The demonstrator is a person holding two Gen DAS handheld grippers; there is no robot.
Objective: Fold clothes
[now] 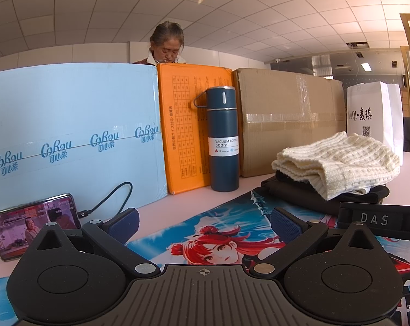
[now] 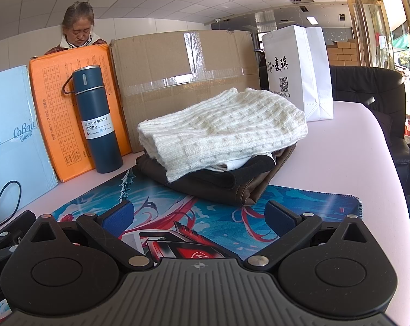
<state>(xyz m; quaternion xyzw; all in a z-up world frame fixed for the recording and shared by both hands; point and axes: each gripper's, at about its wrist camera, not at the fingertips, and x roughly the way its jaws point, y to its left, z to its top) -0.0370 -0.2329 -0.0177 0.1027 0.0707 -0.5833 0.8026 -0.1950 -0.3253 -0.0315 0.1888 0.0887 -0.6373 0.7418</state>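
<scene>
Pale pink tabletop (image 2: 354, 146) is carrying a printed cloth mat (image 2: 299, 203), smooth and bright with blue waves and a red-haired cartoon figure, and the folded clothes are sitting on the far part of that mat. On top of the pile, a cream sweater (image 2: 226, 127) is showing a chunky, ribbed cable knit, folded into a soft thick slab, and it is resting on a flat brown garment (image 2: 223, 184) with a stitched edge. Behind the mat, a matte navy vacuum bottle (image 2: 96, 119) is standing upright, a slim cylinder touching an orange carton (image 2: 53, 103), with a taped brown cardboard box (image 2: 183, 76) just beside it and a white paper bag (image 2: 299, 73) further along. At the mat's left edge, a phone (image 1: 34, 228) with a plugged cable is leaning against a pale blue box (image 1: 69, 125). The left gripper (image 1: 205, 221) is hovering over the mat with its textured blue pads spread wide, holding nothing. The right gripper (image 2: 202, 216) is likewise gaping wide, empty, near the pile but apart from it.
</scene>
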